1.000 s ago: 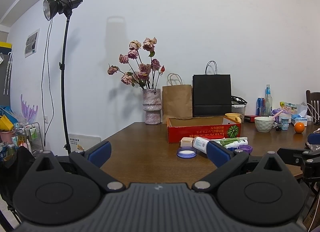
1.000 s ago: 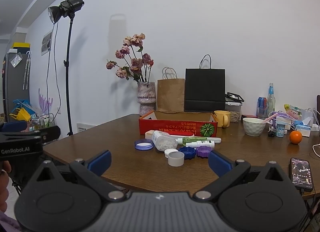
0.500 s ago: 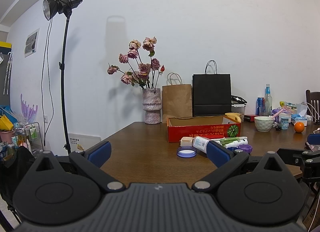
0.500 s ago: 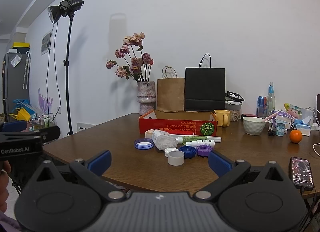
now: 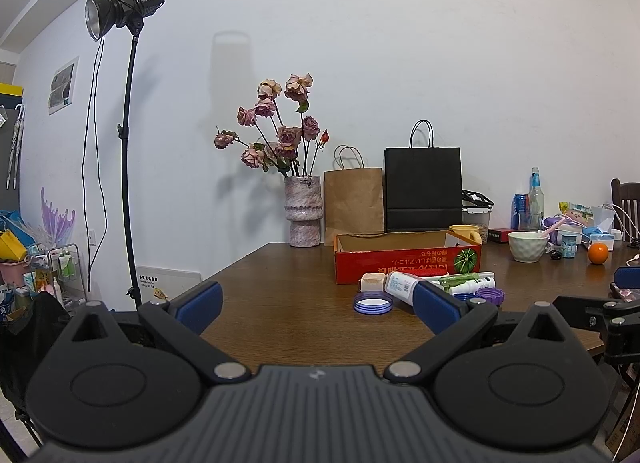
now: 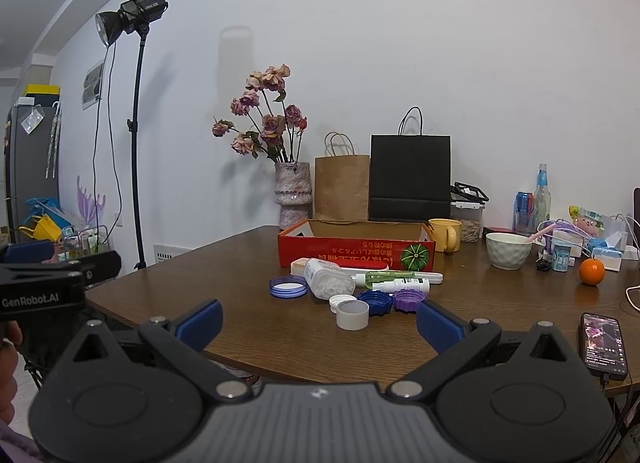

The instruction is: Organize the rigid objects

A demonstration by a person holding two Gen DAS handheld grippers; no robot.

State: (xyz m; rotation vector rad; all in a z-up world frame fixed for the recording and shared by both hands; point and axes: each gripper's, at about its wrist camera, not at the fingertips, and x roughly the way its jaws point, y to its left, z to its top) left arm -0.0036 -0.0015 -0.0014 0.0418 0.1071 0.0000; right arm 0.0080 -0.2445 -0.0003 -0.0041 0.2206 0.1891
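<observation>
1. Here the left gripper hangs at the near edge of the brown tabletop with its jaws spread wide and nothing between them.
2. Likewise the right gripper sits just short of the tabletop edge, jaws released and empty.
3. Straight ahead of the right jaws lies the clutter of small rigid things: a short white cup nearest, a white cap touching it behind, then a dark blue ridged lid and a purple ridged lid side by side toward the right jaw.
4. Beyond those, a clear pill bottle lies on its side, with a blue-rimmed lid just beside it on the left-jaw side.
5. A green tube and a small white spray bottle lie flat to the bottle's right, in front of a long white case.
6. Behind the whole cluster stands the red cardboard box, open on top; what it holds cannot be told from this angle.
7. From the left gripper the same cluster sits ahead and toward the right jaw, whose blue pad hides part of it.
8. Further back are a yellow mug, a white bowl and an orange; a phone lies outside the right jaw, near the tabletop edge.
9. At the rear stand a vase of dried roses, a brown paper bag and a black paper bag.
</observation>
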